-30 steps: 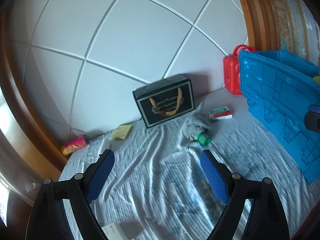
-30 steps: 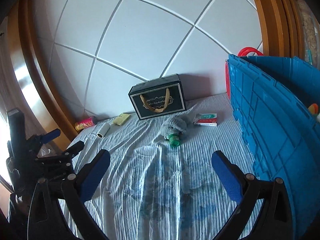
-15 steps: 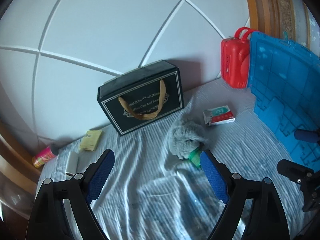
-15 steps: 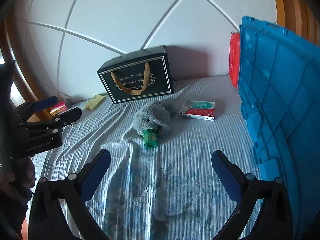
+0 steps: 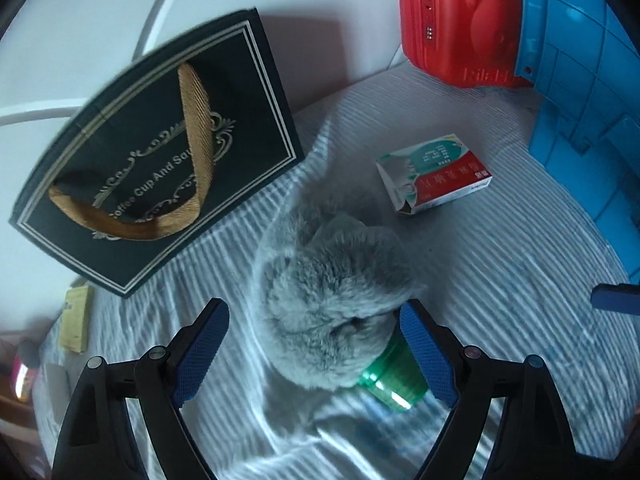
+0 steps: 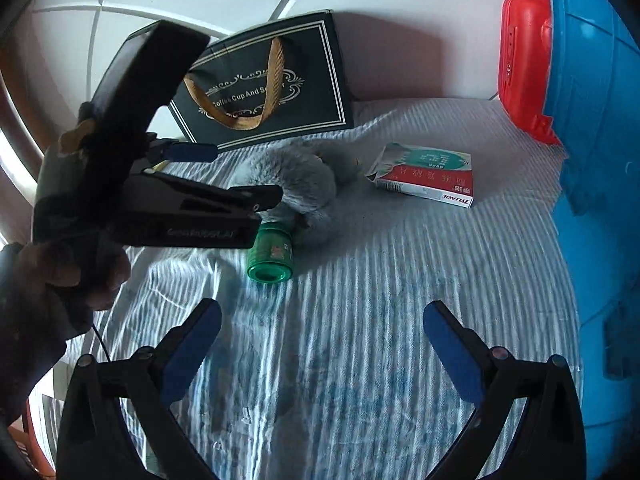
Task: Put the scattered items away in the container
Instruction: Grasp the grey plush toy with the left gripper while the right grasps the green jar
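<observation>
Little of the tidying looks done: the fluffy grey plush toy (image 5: 332,280), small green plastic bottle (image 6: 270,254) and red-and-green medicine carton (image 6: 424,174) lie on the striped sheet beside the blue plastic crate (image 6: 592,120), the left gripper (image 5: 316,350) gaping around the plush, the right gripper (image 6: 320,354) wide and empty.

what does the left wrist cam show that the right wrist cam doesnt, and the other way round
Only the left wrist view shows the yellow pad lying left of the black gift bag.

Only the right wrist view shows the left gripper from outside, held in the person's hand, its jaws open at the grey furry toy. It also shows the right gripper, open over bare sheet.

Both show the bag, furry toy, green bottle, medicine box, red case and blue container.
</observation>
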Tool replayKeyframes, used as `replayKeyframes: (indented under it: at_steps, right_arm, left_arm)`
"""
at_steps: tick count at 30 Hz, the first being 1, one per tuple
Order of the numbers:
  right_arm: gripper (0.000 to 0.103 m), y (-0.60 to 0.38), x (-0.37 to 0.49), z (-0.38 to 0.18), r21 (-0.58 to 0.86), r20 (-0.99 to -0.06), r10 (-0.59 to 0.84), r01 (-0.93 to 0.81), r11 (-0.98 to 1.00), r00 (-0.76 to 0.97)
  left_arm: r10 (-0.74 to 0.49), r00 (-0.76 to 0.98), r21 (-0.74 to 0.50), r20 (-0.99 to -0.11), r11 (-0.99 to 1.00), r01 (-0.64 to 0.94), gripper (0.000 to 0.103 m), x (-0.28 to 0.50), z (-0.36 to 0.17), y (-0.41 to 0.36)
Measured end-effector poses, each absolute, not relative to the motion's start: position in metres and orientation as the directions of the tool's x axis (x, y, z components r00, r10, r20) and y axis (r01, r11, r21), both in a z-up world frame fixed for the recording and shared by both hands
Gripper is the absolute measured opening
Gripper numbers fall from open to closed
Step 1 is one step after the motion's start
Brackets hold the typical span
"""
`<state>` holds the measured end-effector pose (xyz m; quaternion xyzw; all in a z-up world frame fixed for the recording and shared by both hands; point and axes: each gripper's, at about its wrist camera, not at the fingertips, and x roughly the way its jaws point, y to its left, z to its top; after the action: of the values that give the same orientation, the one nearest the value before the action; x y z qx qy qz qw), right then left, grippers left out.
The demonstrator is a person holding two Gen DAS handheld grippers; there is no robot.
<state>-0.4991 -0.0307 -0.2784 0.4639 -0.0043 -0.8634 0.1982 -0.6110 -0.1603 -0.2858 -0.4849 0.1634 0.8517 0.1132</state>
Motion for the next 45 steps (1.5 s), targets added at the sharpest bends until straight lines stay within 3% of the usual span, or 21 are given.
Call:
replayKeyframes:
  at_steps: [7,8,9,11,12,23,27,42,45]
  right_arm:
    - [0.102,-0.037,-0.523,-0.304,0.21,-0.82,-0.358,0.348,-0.914,-0.447]
    - [0.094,-0.041,-0.527,-0.307,0.223,-0.82,-0.374,0.36,-0.906,-0.433]
    - [0.081,-0.047,-0.531,-0.31,0.239,-0.82,-0.393,0.376,-0.895,-0.415]
    - [0.064,-0.059,-0.538,-0.316,0.271,-0.82,-0.43,0.406,-0.873,-0.377]
    - [0.06,-0.066,-0.542,-0.319,0.27,-0.825,-0.431,0.415,-0.869,-0.365]
    - [0.059,-0.108,-0.562,-0.326,0.311,-0.83,-0.47,0.451,-0.837,-0.299]
    - [0.048,-0.113,-0.569,-0.328,0.31,-0.835,-0.463,0.44,-0.843,-0.298]
    - [0.047,-0.111,-0.583,-0.314,0.326,-0.843,-0.439,0.355,-0.876,-0.311]
    - [0.041,-0.113,-0.579,-0.31,0.266,-0.864,-0.394,0.381,-0.886,-0.314]
  left_arm:
    - [0.067,-0.433,0.112,-0.899,-0.921,-0.374,0.087,-0.643,-0.325,-0.158]
    - [0.085,-0.418,0.087,-0.904,-0.923,-0.375,0.083,-0.647,-0.328,-0.161]
    - [0.106,-0.4,0.056,-0.91,-0.926,-0.374,0.061,-0.651,-0.33,-0.165]
    - [0.122,-0.385,0.025,-0.915,-0.935,-0.355,0.057,-0.656,-0.332,-0.174]
    - [0.126,-0.383,0.018,-0.915,-0.936,-0.352,0.057,-0.656,-0.332,-0.177]
    - [0.165,-0.367,-0.034,-0.915,-0.94,-0.339,0.056,-0.655,-0.332,-0.195]
    - [0.166,-0.367,-0.036,-0.915,-0.941,-0.336,0.056,-0.658,-0.334,-0.198]
    - [0.142,-0.345,-0.035,-0.928,-0.954,-0.298,0.057,-0.664,-0.34,-0.201]
    - [0.144,-0.343,-0.038,-0.928,-0.954,-0.297,0.057,-0.663,-0.34,-0.203]
